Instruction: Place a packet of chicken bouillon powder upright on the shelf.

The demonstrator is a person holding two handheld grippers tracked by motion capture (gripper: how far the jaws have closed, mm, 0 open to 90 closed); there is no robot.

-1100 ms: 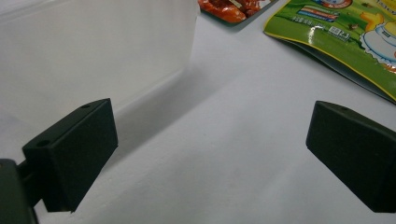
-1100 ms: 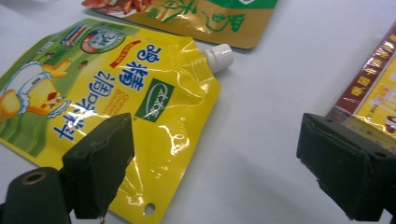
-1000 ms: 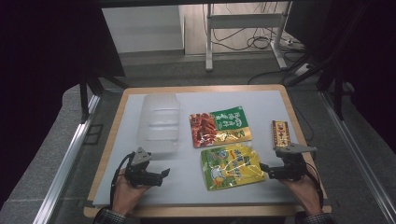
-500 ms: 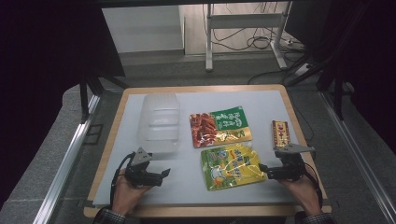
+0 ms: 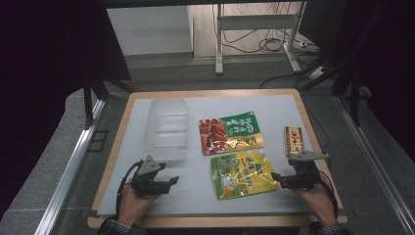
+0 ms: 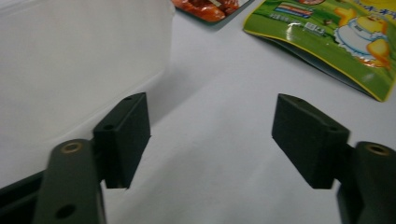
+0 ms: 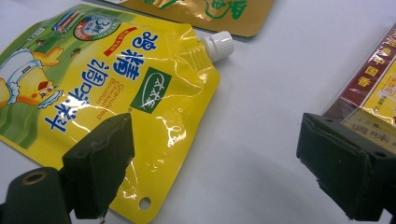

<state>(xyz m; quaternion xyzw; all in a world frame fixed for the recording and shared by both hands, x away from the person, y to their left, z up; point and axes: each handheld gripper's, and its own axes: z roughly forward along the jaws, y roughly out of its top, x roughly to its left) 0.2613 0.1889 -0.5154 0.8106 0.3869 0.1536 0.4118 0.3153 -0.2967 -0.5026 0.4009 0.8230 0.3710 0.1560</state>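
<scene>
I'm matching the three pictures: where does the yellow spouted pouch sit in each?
High view: yellow spouted pouch, lower centre, beside the right gripper.
Left gripper view: top right corner.
Right gripper view: upper left.
Shared landmark: red-and-green snack packet just beyond it.

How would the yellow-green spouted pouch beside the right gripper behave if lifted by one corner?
The yellow-green spouted pouch would probably sag: its film is creased and lies flat. Its glossy surface may slip between the pads. The white screw cap looks like its only stiff part.
</scene>
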